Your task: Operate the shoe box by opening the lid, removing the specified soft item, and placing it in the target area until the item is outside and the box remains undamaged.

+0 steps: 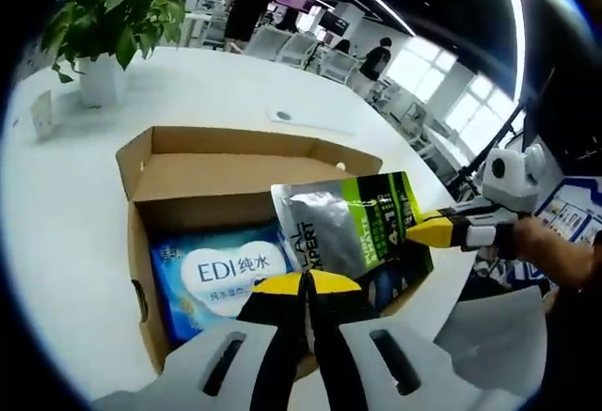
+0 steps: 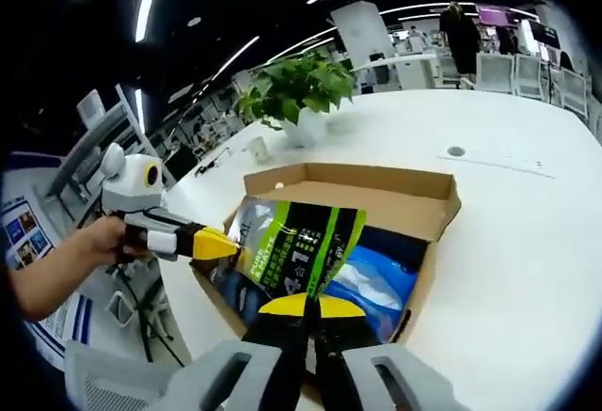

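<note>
While pinched in jaws of left gripper (image 1: pixel 306 284) and right gripper (image 2: pixel 310 306), glossy foil pouch (image 1: pixel 353 228) above open corrugated box (image 1: pixel 188 162).

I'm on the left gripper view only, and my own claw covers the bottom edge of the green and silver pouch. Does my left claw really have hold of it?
Observer: Yes. In the right gripper view the left claw is shut on the side edge of the pouch.
Operator: And where does the right claw bite, seen from its own side?
Observer: The right claw is shut at the pouch's lower edge, above the open box.
Operator: What lies under the pouch on that side?
Observer: A blue pack lies inside the box, just below the pouch.
</note>
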{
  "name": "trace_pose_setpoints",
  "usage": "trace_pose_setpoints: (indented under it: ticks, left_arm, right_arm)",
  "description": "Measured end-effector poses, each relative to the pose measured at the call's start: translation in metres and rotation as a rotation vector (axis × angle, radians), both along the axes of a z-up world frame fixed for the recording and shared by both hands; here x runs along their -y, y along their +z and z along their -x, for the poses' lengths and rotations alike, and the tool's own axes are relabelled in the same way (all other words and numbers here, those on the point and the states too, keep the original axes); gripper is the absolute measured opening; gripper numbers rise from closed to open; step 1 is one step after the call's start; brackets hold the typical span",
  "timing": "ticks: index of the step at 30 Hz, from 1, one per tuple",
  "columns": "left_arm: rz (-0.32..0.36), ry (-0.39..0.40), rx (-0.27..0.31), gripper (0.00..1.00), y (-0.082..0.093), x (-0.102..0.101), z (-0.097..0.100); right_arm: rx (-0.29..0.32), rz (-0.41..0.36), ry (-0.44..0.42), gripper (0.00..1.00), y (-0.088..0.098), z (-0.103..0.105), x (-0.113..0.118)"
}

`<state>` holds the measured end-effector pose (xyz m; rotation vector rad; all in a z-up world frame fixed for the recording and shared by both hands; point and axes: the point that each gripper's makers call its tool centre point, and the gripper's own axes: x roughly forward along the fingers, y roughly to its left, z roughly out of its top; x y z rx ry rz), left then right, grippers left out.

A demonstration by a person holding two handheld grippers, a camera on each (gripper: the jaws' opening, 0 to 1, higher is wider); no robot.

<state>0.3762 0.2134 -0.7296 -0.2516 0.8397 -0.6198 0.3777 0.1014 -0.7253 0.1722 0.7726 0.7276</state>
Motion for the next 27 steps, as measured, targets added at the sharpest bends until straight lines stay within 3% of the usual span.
trace_pose_setpoints:
  ticks: [13, 27]
  left_arm:
    - [0.002, -0.018, 0.008, 0.00, 0.014, 0.024, 0.001]
    - [-0.013, -0.075, 0.002, 0.00, 0.024, 0.065, 0.001]
  right_arm:
    - [0.008, -0.009, -0.020, 0.00, 0.016, 0.000, 0.024]
    - [0.000, -0.010, -0.072, 0.00, 0.023, -0.002, 0.065]
